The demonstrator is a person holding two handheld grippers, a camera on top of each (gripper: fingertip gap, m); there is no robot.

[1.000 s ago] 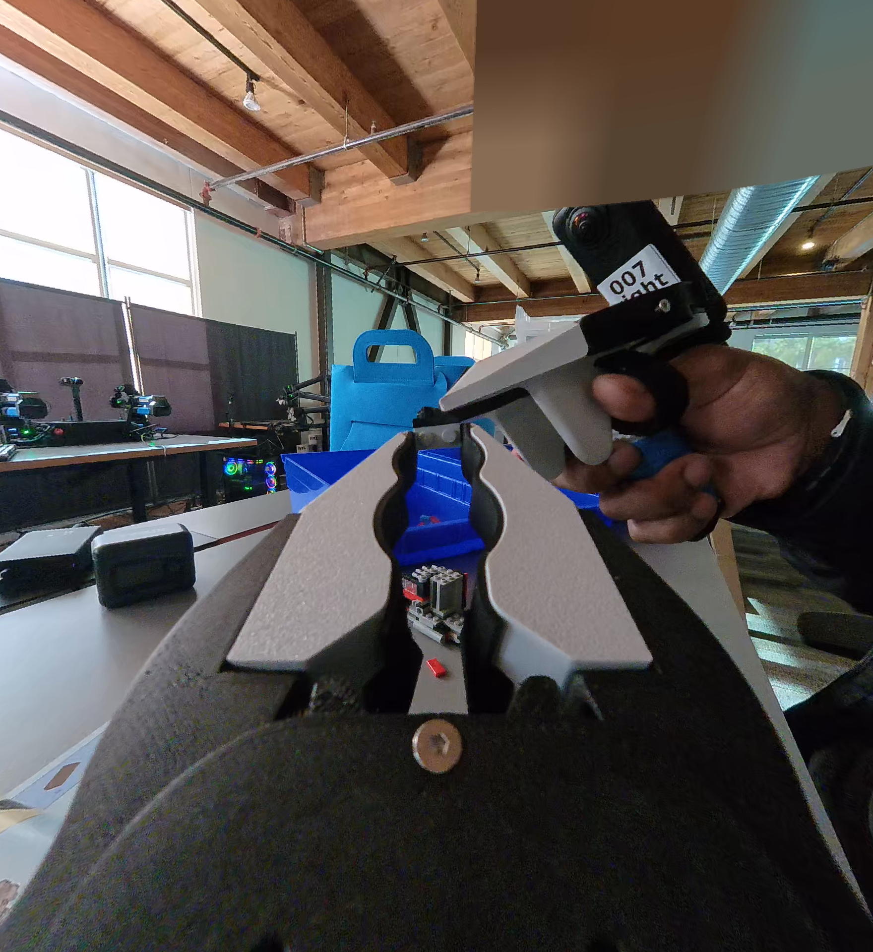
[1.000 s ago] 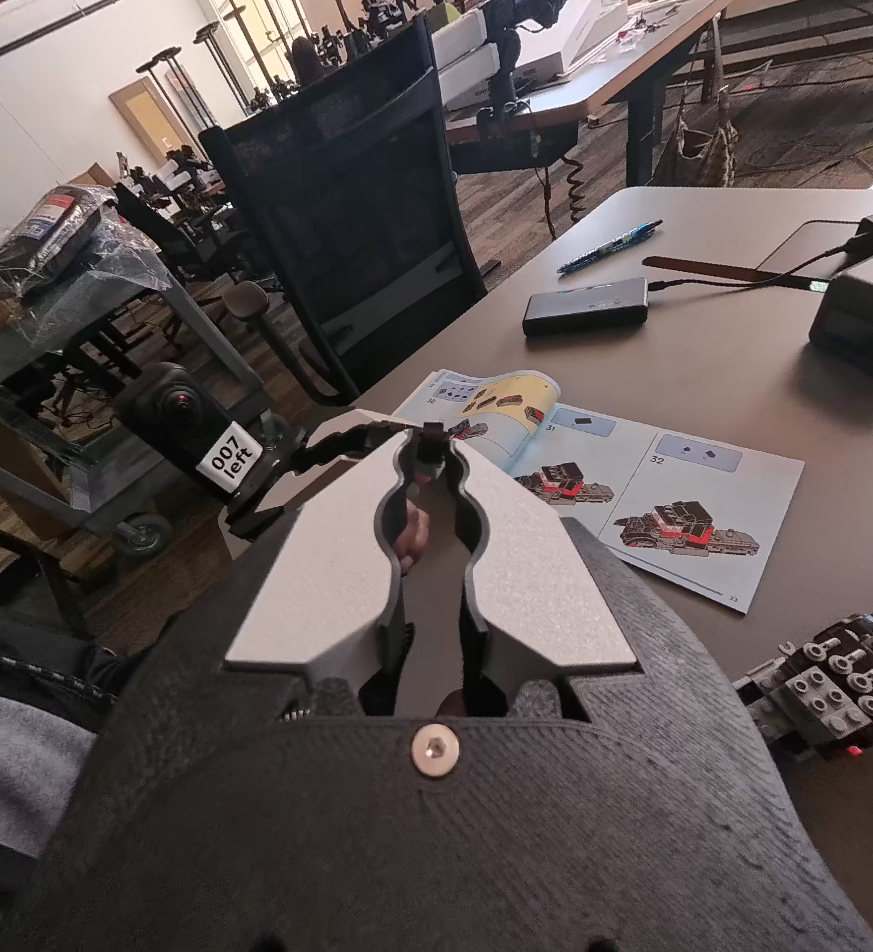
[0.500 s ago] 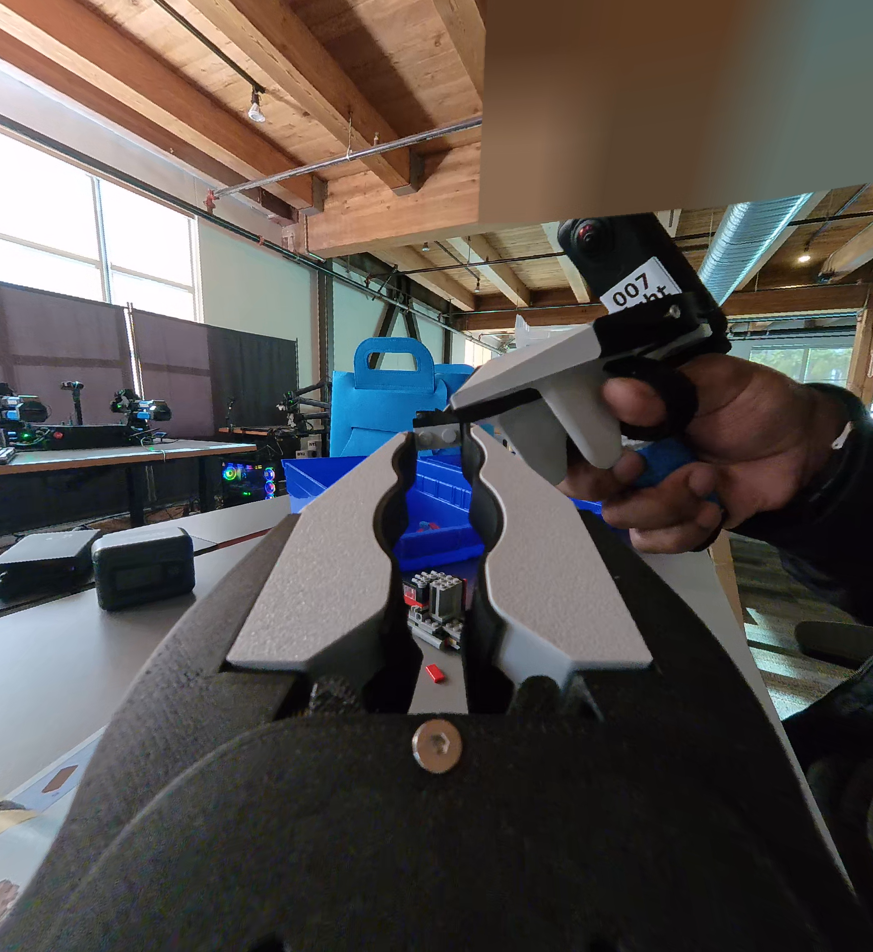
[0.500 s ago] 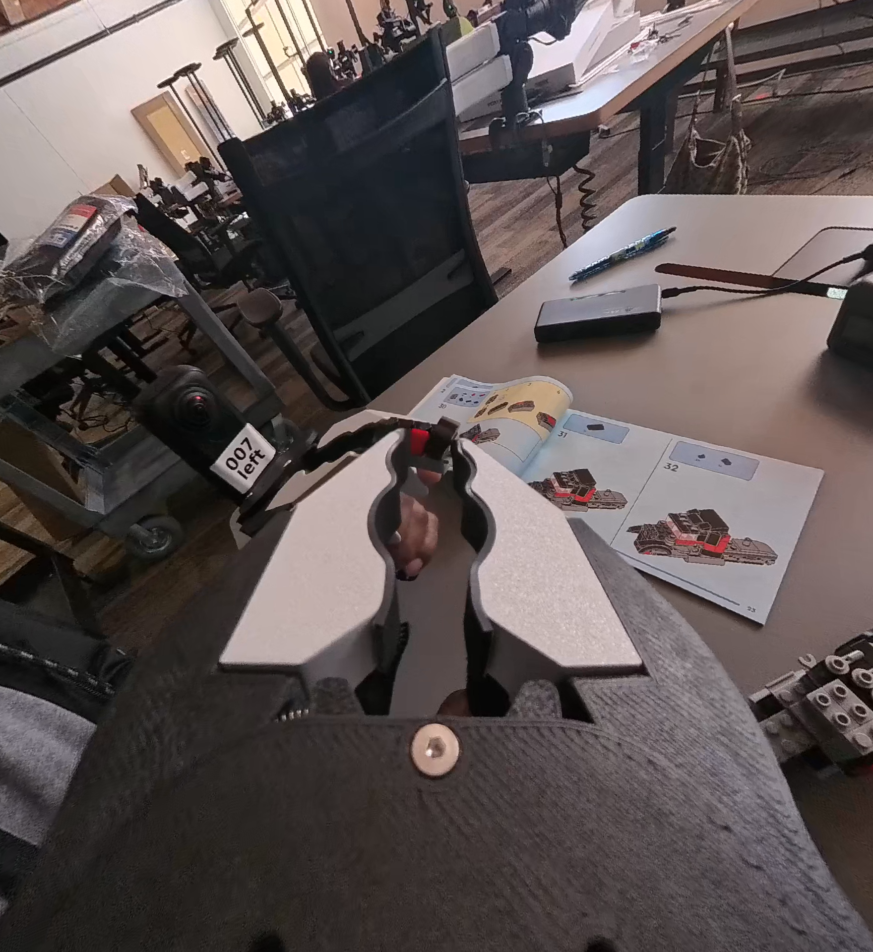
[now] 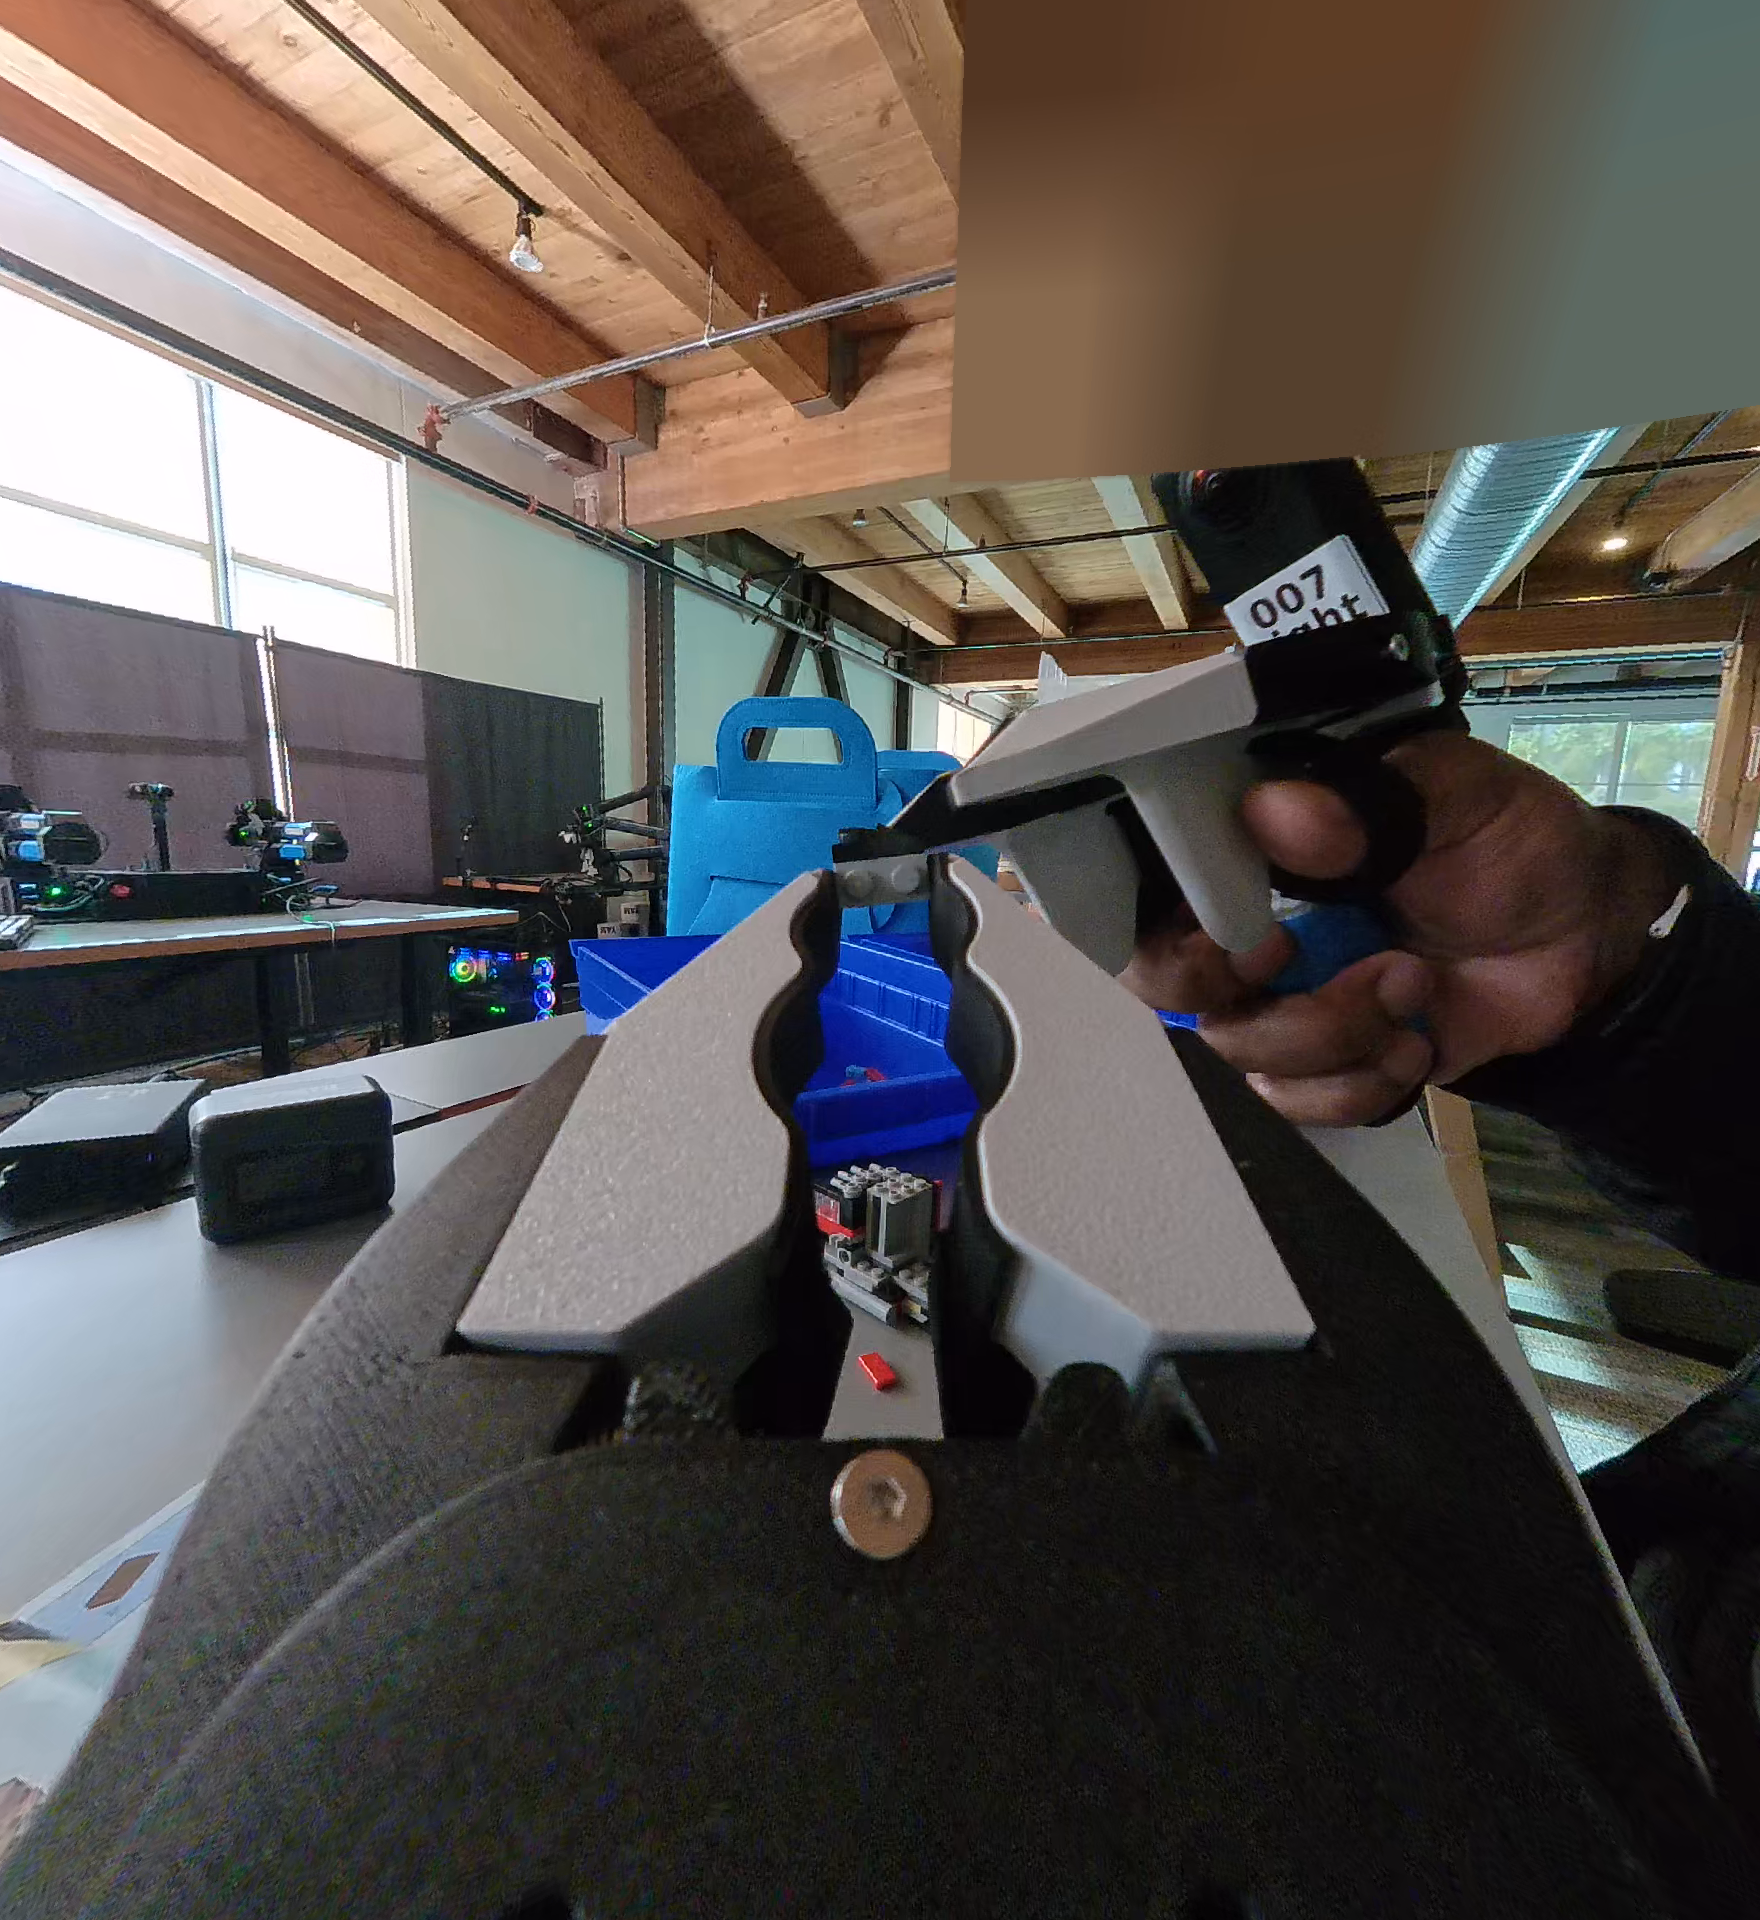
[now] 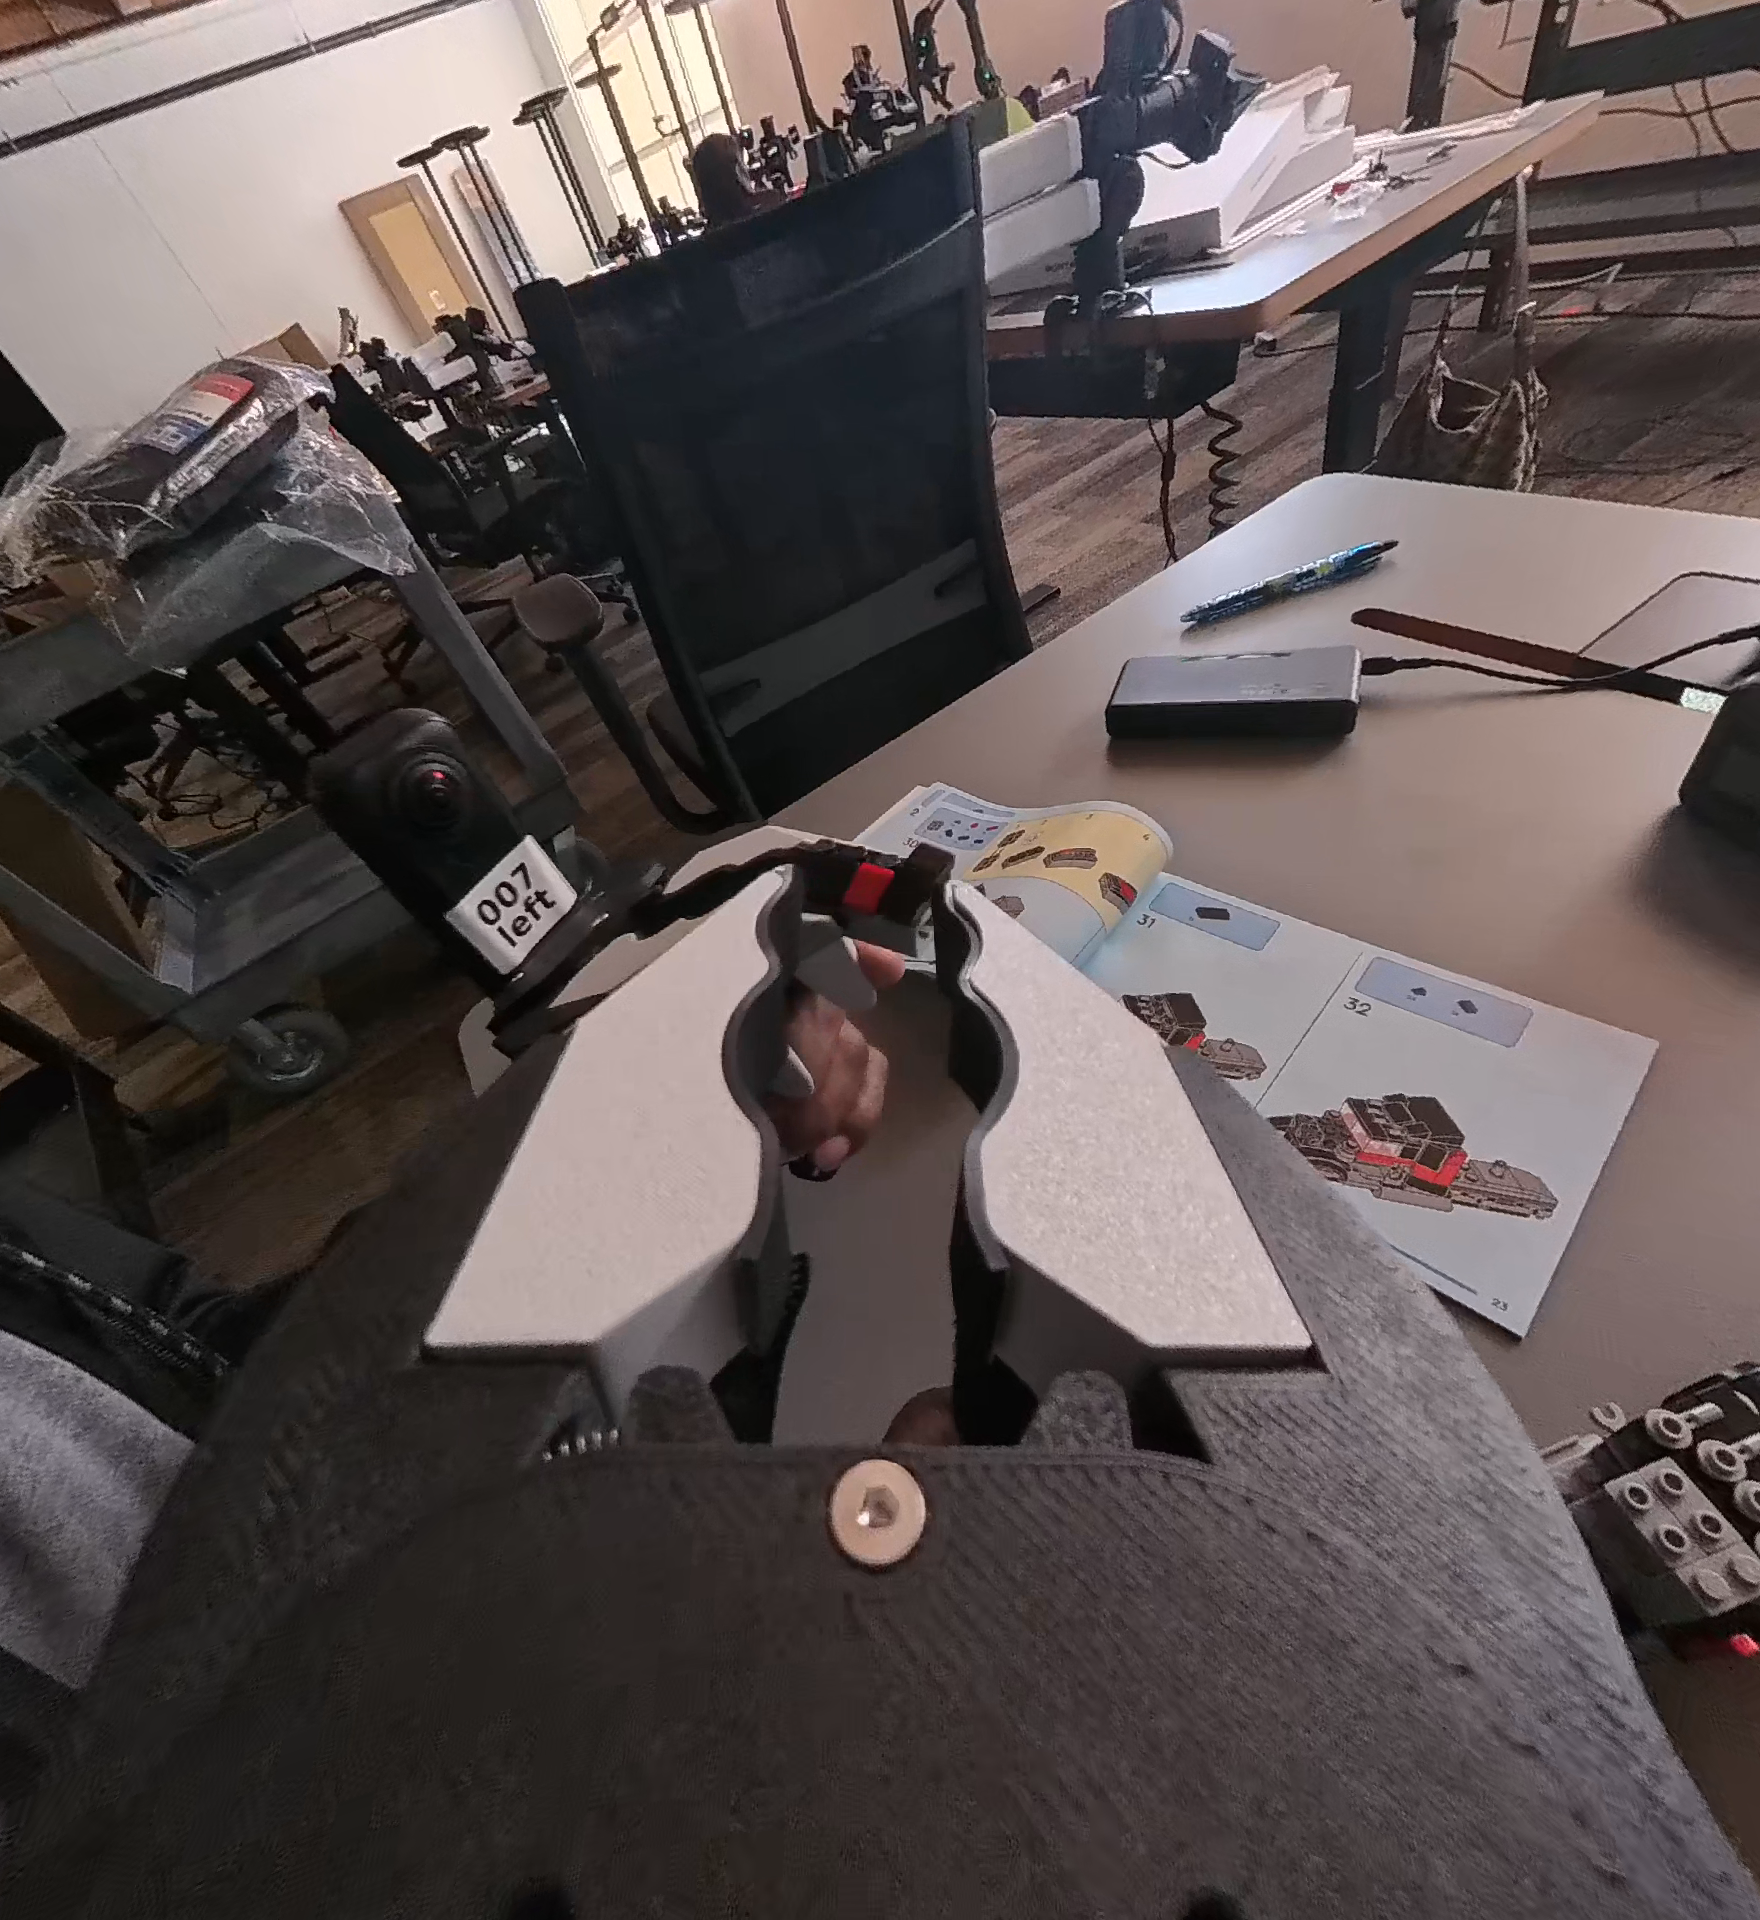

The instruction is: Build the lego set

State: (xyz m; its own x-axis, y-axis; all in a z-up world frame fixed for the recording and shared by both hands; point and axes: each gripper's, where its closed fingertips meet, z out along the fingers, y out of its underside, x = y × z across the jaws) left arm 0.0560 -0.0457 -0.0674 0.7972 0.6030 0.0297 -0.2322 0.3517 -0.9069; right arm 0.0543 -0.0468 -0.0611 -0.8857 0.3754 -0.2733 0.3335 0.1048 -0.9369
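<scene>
My left gripper [image 5: 881, 883] is shut on a small grey studded plate [image 5: 884, 881], held in the air above the table. My right gripper [image 5: 860, 847] comes in from the right and meets that plate from above. In the right wrist view my right gripper [image 6: 871, 899] sits closely around the black and red bricks [image 6: 871, 888] on top of the plate. The left gripper's tips [image 6: 808, 862] reach in from the left. The part-built black, grey and red model [image 5: 881, 1216] stands on the table below, and it also shows in the right wrist view [image 6: 1707, 1496]. A loose red tile [image 5: 878, 1371] lies in front of it.
An open instruction booklet [image 6: 1375, 997] lies on the grey table [image 6: 1478, 790]. A blue parts bin [image 5: 886, 1039] and a blue bag [image 5: 772, 831] stand behind the model. Two black boxes [image 5: 289, 1153], a flat black pack [image 6: 1234, 691] and a pen [image 6: 1291, 582] are farther off. A black chair [image 6: 803, 499] stands at the table's edge.
The two grippers have stayed tip to tip in the air. My right gripper's jaws have widened slightly, and the red and black bricks now show between them. The left gripper's hold looks unchanged.
</scene>
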